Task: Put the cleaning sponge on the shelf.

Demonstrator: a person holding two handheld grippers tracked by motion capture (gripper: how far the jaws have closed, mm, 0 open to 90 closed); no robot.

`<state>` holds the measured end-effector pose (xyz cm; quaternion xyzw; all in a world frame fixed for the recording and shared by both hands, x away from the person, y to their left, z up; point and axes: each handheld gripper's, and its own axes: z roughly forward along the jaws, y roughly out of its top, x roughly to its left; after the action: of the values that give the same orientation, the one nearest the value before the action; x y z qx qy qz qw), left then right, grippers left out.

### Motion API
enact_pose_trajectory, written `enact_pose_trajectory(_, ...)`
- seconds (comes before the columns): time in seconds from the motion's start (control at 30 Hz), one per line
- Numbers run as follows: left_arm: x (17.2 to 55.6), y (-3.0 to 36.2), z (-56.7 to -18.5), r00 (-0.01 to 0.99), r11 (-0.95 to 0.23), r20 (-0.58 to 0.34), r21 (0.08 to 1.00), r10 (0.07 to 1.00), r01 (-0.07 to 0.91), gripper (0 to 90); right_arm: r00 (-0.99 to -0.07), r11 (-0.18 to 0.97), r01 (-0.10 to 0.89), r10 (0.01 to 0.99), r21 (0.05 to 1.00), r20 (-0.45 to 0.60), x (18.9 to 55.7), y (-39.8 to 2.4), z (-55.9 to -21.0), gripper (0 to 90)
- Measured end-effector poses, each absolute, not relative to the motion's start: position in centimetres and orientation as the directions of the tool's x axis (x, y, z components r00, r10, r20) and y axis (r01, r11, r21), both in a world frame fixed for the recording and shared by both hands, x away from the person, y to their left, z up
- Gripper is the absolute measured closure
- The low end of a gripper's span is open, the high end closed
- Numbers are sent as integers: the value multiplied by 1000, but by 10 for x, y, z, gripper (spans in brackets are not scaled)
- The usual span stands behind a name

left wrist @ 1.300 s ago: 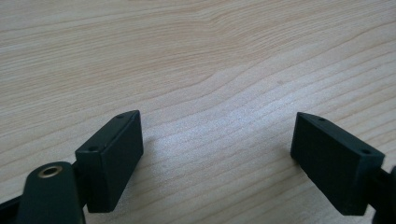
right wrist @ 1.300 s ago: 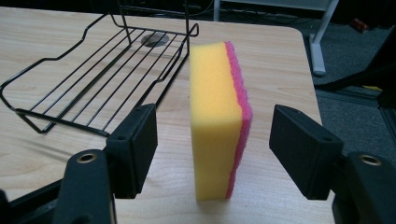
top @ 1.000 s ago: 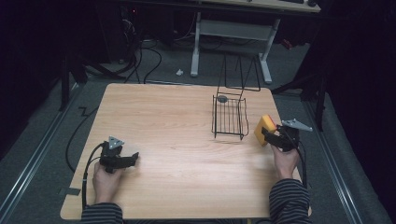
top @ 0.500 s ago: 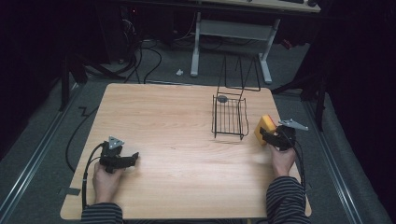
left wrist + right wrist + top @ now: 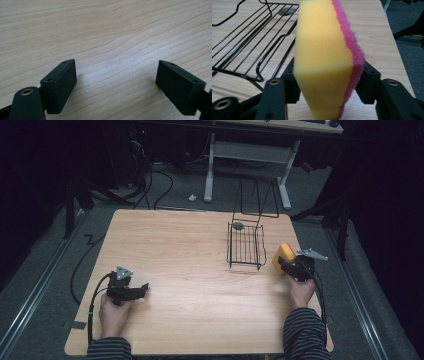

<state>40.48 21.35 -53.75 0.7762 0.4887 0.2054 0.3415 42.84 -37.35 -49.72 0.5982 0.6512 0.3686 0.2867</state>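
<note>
Yellow foam sponge with pink scouring face [image 5: 324, 57], pinched narrow by just-closing right tongs [image 5: 325, 87] near worktop's [image 5: 175, 245] right edge, beside black wire basket [image 5: 246, 245]. Left tongs [image 5: 116, 82] agape, empty.

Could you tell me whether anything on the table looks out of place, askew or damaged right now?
Nothing looks damaged or spilled. The yellow and pink sponge stands on edge, pinched in at its middle by the right gripper, whose jaws have just been closing on it. The wire basket sits upright beside it.
</note>
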Motion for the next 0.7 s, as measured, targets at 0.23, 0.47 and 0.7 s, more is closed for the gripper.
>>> enact_pose_trajectory(0.23, 405, 213, -537, 438, -289, -15, 730, 899, 619, 174, -121, 19, 560, 991, 829, 59, 425, -376, -501, 587)
enact_pose_trajectory(0.47, 405, 213, -537, 438, -289, -15, 730, 899, 619, 175, -138, 43, 546, 990, 837, 40, 421, -376, -498, 610)
enact_pose_trajectory(0.7, 405, 213, -537, 438, -289, -15, 730, 899, 619, 174, -170, 53, 533, 984, 844, 46, 416, -374, -491, 611)
